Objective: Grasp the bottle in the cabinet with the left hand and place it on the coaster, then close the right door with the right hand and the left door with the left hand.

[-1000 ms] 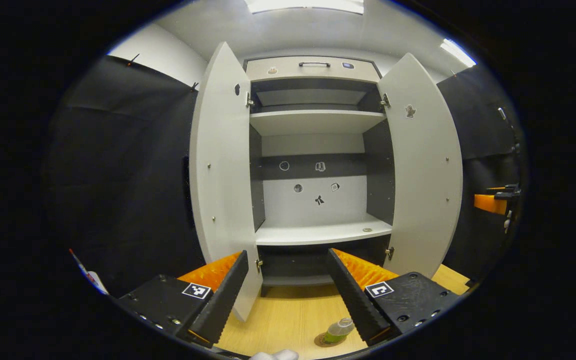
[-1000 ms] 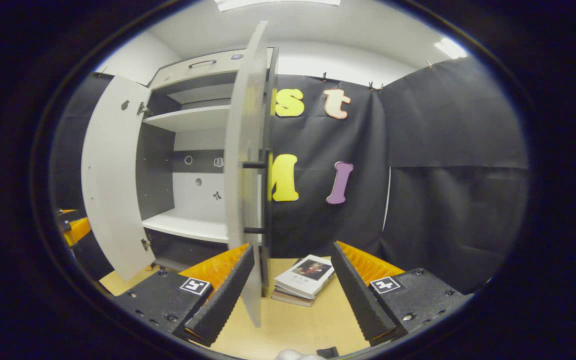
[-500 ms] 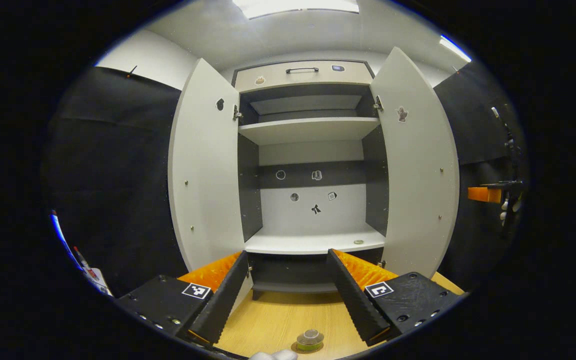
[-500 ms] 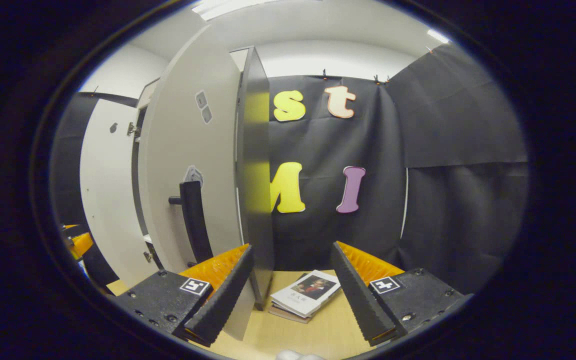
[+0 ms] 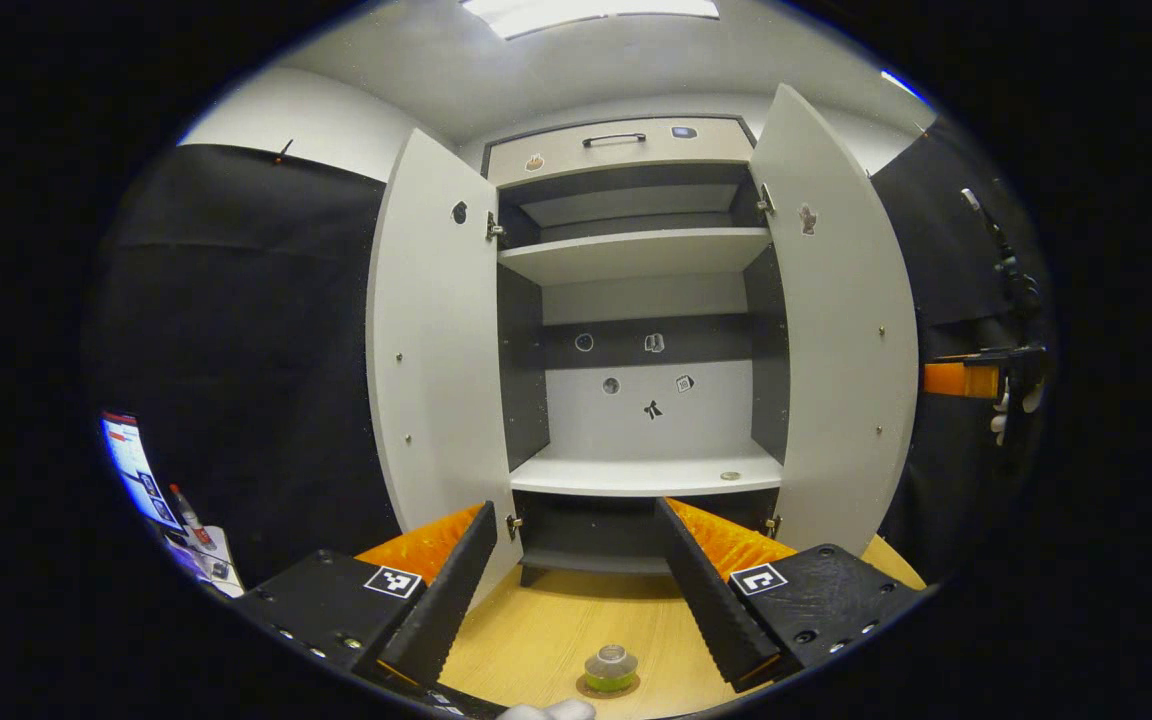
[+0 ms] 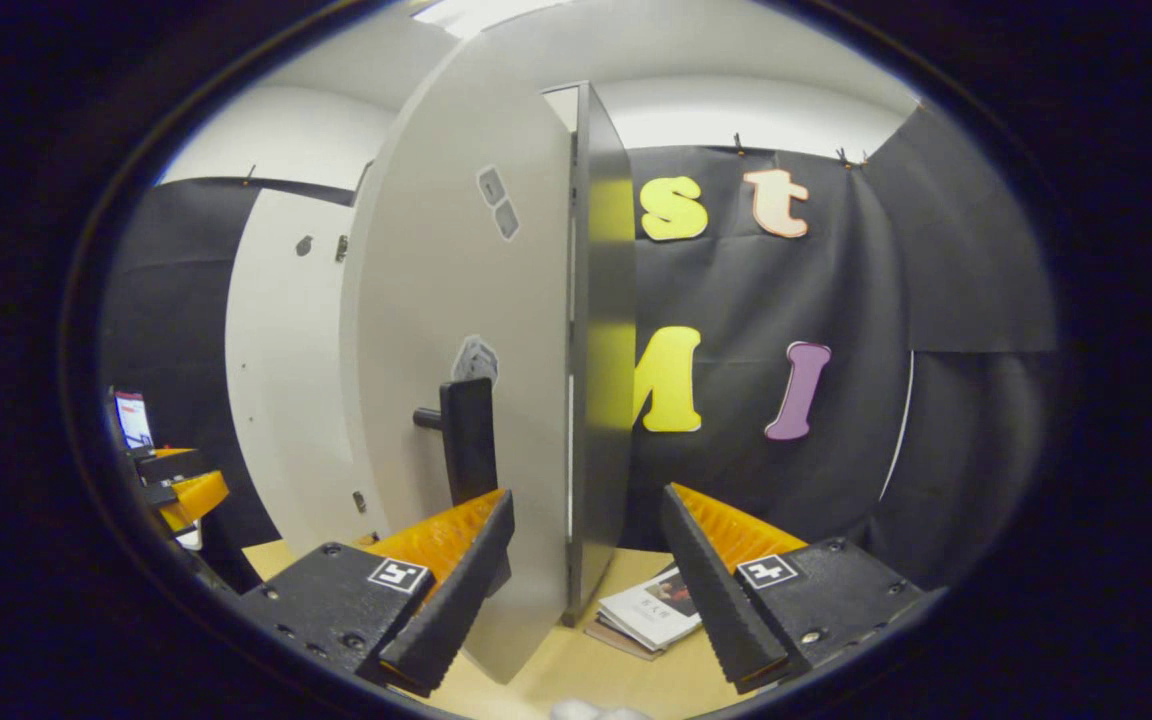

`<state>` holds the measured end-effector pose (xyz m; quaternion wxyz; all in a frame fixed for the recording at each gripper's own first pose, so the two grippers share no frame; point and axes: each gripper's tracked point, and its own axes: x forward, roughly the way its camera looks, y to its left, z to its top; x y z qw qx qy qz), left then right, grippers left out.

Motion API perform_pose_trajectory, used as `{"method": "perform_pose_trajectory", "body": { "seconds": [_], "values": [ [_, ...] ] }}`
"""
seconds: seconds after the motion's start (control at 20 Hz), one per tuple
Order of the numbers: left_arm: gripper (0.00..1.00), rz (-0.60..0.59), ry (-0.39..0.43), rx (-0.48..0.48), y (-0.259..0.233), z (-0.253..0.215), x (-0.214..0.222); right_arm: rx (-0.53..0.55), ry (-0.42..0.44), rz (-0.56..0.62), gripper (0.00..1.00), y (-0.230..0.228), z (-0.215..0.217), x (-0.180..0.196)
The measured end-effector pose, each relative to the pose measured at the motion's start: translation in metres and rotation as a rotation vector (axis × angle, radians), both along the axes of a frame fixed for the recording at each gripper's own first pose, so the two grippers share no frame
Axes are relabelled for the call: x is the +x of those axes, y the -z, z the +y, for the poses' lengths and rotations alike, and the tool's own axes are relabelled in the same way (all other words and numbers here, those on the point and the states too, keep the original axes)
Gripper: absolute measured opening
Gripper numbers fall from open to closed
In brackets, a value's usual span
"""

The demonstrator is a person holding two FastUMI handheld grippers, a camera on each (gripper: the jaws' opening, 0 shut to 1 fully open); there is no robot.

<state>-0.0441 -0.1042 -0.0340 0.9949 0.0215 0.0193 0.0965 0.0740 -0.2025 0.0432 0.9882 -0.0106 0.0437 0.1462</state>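
left tongs (image 5: pixel 571 590): two long wedge-shaped fingers with ridged inner faces, each rising from a dark blocky carriage.
left carriages: matte plastic, round screws along the outer edges, a small square black-and-white marker near each finger root.
right tongs (image 6: pixel 586 585): the same build, ridged wedge fingers on dark screw-studded blocks, a square marker on each.
right tongs from the left gripper view (image 5: pixel 976 380): at 3 o'clock, a blocky body with dark fittings.
glove (image 5: pixel 548 711): a pale sliver at 6 o'clock.
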Motion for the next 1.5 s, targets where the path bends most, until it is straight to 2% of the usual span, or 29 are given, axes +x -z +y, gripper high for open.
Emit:
{"method": "perform_pose_trajectory", "body": {
  "seconds": [0.3,0.55,0.6,0.65,1.05,1.1,1.25,1.3,1.5],
  "values": [
    [0.96,0.002,0.006,0.004,0.001,0.011,0.003,0.032,-0.025,0.039,0.97,0.005,0.030,-0.002],
    [0.96,0.010,0.029,0.000,0.001,0.032,0.011,0.027,-0.009,0.034,0.96,0.004,0.064,-0.001],
    [0.96,0.013,0.032,-0.001,0.001,0.036,0.012,0.029,-0.012,0.034,0.92,0.005,0.072,-0.001],
    [0.96,0.022,0.040,-0.005,0.003,0.041,0.015,0.032,-0.017,0.034,0.96,0.006,0.080,0.001],
    [0.96,0.023,0.068,0.024,0.002,0.074,0.019,0.089,-0.063,0.050,0.97,0.009,0.144,0.018],
    [0.96,0.025,0.067,0.026,0.002,0.078,0.018,0.101,-0.066,0.054,0.93,0.010,0.150,0.019],
    [0.96,0.021,0.071,0.026,0.001,0.088,0.018,0.106,-0.045,0.049,0.93,0.010,0.152,0.017],
    [0.96,0.021,0.071,0.028,0.001,0.091,0.018,0.105,-0.036,0.051,0.97,0.011,0.151,0.015],
    [0.96,0.010,0.092,0.014,0.001,0.096,0.022,0.091,-0.005,0.048,0.96,0.013,0.148,0.004]
  ]
}}
